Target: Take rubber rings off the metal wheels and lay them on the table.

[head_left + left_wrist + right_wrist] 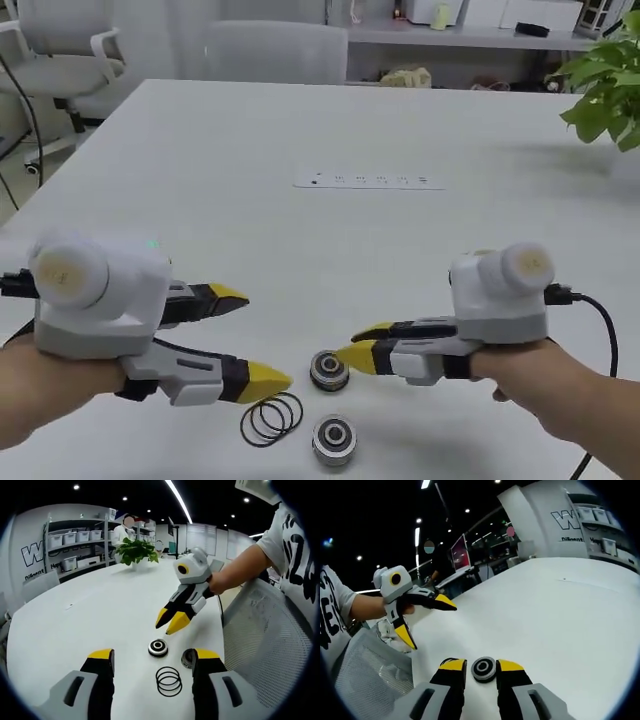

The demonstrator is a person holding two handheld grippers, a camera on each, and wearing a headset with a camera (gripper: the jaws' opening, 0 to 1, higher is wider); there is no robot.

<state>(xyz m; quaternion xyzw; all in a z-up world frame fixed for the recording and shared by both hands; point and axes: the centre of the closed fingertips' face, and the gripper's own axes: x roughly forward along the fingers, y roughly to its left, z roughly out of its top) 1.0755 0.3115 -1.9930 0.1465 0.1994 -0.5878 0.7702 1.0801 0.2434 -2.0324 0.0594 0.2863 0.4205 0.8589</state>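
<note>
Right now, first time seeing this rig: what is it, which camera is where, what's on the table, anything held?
No robot: a person carries two handheld two-jaw grippers. The head view comes from a headset camera looking down; each round view comes from a camera riding on one gripper. On the white table lie a metal wheel, a second wheel and a few loose black rubber rings. The left gripper is wide open; the right gripper is narrowly open, its tips close to the first wheel. Neither holds anything.
</note>
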